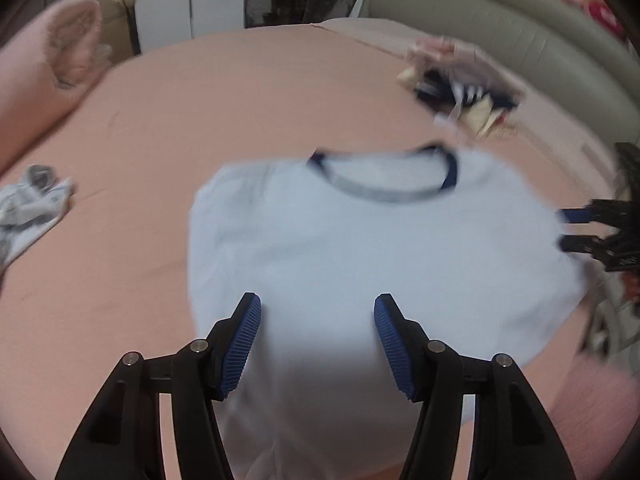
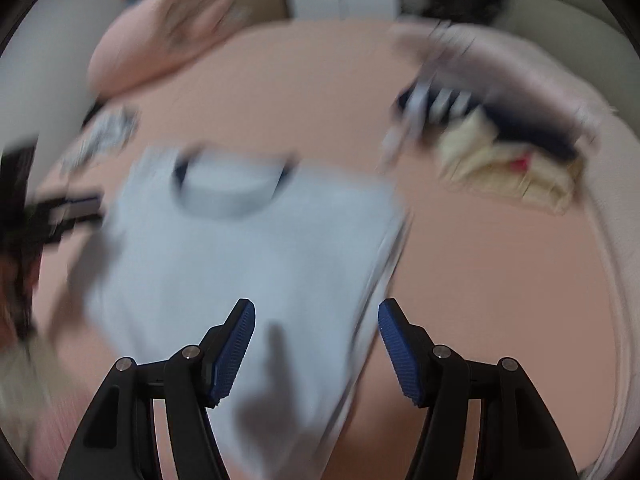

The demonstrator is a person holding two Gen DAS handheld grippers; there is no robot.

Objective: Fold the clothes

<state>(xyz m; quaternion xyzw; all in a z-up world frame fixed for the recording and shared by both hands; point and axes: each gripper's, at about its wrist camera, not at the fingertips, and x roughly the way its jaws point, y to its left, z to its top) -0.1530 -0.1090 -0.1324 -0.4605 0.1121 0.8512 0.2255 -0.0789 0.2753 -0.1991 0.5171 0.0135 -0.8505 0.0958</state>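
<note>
A light blue T-shirt (image 1: 360,240) with a dark navy collar lies flat on the pink bed sheet (image 1: 200,100), collar away from me. My left gripper (image 1: 317,298) hangs open over the shirt's lower part; the blue pads press on nothing. In the right wrist view the same T-shirt (image 2: 240,248) lies left of centre, and my right gripper (image 2: 317,304) stands open over its right edge, holding nothing. The right gripper (image 1: 580,232) also shows at the shirt's right side, and the left gripper (image 2: 76,212) at its left side. Both views are blurred.
A loose pile of clothes (image 1: 460,88) (image 2: 500,140) lies at the far right of the bed. A pink pillow (image 1: 48,60) (image 2: 160,32) sits at the far left. A grey-and-white patterned garment (image 1: 32,204) lies at the left edge. A beige padded headboard (image 1: 500,20) runs behind.
</note>
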